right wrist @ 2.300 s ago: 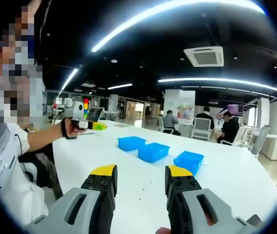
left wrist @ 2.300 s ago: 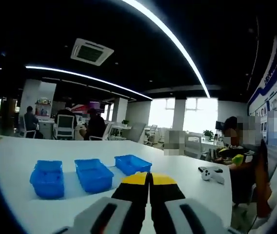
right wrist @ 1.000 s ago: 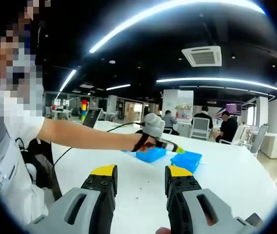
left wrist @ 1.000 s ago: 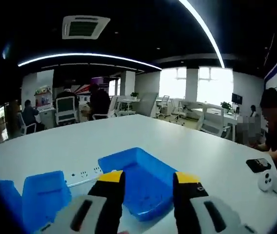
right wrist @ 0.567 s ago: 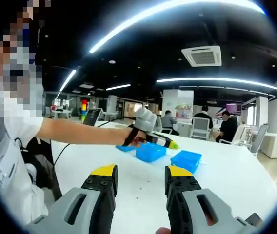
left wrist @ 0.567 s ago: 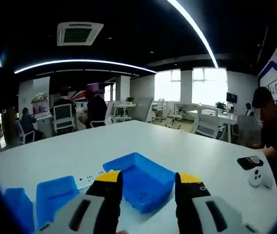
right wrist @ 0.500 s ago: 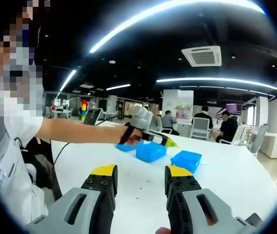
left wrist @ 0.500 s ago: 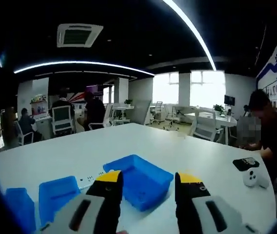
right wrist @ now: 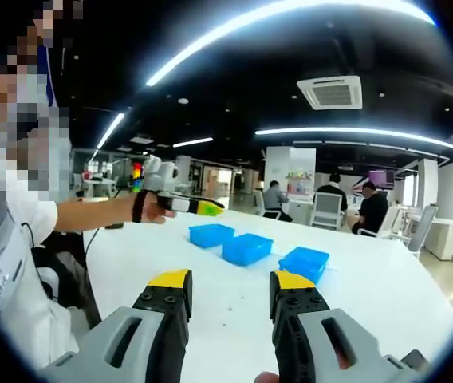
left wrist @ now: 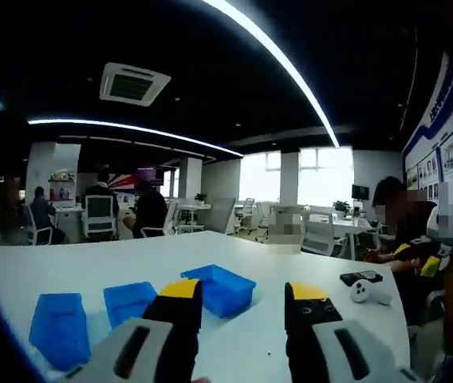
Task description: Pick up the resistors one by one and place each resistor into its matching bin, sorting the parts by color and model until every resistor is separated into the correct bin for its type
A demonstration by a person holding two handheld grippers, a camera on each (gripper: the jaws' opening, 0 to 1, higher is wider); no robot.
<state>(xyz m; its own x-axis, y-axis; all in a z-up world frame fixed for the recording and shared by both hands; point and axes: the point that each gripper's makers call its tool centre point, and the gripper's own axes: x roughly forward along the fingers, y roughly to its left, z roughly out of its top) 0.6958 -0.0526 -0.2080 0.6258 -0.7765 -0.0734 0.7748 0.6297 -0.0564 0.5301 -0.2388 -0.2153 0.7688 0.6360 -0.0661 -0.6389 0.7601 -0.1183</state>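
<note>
We see a white table (right wrist: 386,295) with three blue bins (right wrist: 247,248) in a row on it, and in the right gripper view a few tiny dark specks (right wrist: 228,304), perhaps resistors though too small to tell, lie on the tabletop between the bins and us. Our right gripper (right wrist: 230,292) hangs above the table with its jaws apart and holding nothing. Our left gripper (left wrist: 241,299) is likewise spread and unloaded, held up off the table beside the bins.

Both grey, yellow-tipped claws gape empty: left claw (left wrist: 242,297), right claw (right wrist: 230,287). The left one (right wrist: 198,207) is held out on a bare outstretched forearm (right wrist: 91,213).
</note>
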